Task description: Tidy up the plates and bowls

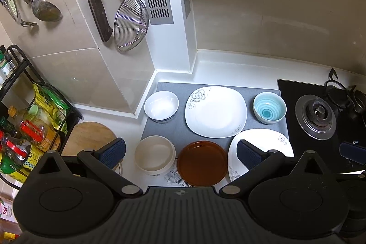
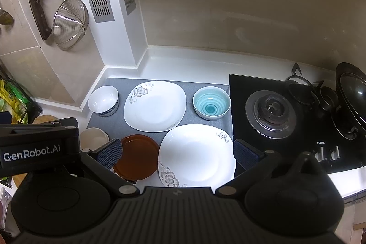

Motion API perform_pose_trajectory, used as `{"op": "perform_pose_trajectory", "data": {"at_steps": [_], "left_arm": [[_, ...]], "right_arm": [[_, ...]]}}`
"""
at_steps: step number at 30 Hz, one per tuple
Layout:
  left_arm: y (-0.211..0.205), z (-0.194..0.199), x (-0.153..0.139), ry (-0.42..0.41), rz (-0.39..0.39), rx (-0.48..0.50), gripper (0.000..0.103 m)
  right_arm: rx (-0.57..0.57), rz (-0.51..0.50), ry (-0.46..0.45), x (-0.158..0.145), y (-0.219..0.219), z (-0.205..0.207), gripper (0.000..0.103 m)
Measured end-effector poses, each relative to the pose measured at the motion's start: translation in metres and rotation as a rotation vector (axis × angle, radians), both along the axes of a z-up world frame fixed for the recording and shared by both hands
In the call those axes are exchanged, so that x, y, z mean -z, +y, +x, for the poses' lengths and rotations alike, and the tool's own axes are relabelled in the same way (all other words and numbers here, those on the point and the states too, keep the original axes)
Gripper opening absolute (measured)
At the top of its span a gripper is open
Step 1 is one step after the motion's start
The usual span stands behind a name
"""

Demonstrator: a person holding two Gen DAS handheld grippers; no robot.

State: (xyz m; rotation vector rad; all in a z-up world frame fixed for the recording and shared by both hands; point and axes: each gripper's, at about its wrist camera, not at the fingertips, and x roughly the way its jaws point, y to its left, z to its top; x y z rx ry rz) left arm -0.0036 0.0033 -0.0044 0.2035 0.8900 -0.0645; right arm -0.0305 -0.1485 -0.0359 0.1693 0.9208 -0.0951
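- Firstly, the grey mat (image 1: 176,136) carries two white square plates (image 2: 155,105), one behind the other.
- Then the brown plate (image 2: 137,156) and three bowls (image 2: 211,105) stand around them.
- Both the left gripper (image 1: 180,152) and the right gripper (image 2: 177,153) hover above, fingers spread, holding nothing.

White lettering "GenRobot.AI" stands on the black body of the left hand-held gripper (image 2: 32,153), seen from the right wrist view. The small white brand word "FOTILE" is printed on the black glass gas hob (image 2: 320,142) above its knobs.
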Motion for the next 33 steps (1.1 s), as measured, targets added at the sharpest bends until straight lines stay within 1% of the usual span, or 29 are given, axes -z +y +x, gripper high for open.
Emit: {"op": "perform_pose_trajectory", "data": {"at_steps": [33], "left_arm": [[0.0062,0.0021,0.0041,0.017,-0.019,-0.012,0.103]], "right_arm": [[-0.017,-0.017,0.013,0.0006,0.0062,0.0021,0.103]]}}
